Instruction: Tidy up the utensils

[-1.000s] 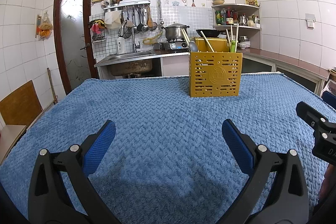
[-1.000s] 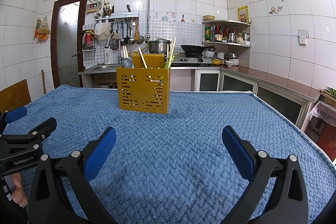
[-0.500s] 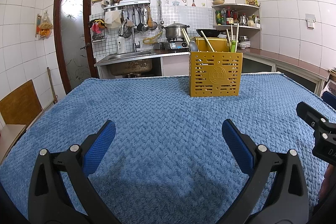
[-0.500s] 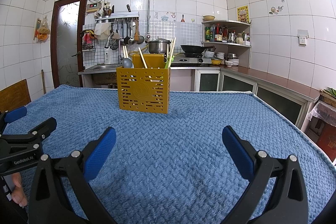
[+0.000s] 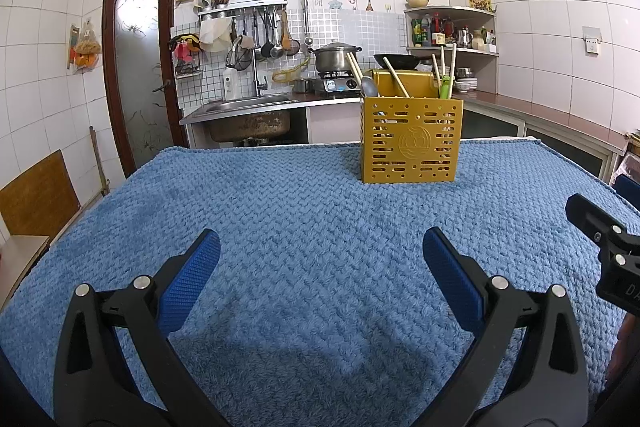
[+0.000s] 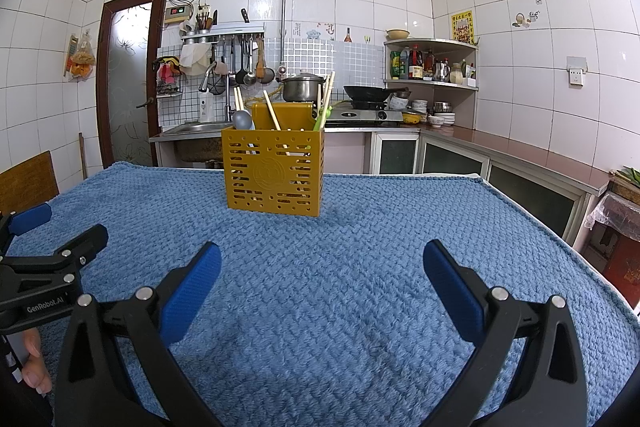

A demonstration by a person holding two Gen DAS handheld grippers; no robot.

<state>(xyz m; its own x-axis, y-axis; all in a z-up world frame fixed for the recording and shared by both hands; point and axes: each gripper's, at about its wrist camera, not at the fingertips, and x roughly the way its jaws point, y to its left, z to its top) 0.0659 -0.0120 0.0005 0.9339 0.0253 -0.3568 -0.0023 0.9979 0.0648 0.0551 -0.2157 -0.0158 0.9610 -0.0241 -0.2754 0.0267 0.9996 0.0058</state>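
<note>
The utensil holder [image 5: 411, 141] is placed on the table cloth [image 5: 300, 227], at 1 o'clock in the left wrist view. Chopsticks [image 5: 452, 67] and a spoon [image 5: 369, 85] are kept inside it. The kitchen counter [image 5: 256, 103] is found behind.

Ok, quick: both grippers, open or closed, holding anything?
Left gripper: open, holding nothing.
Right gripper: open, holding nothing.
</note>
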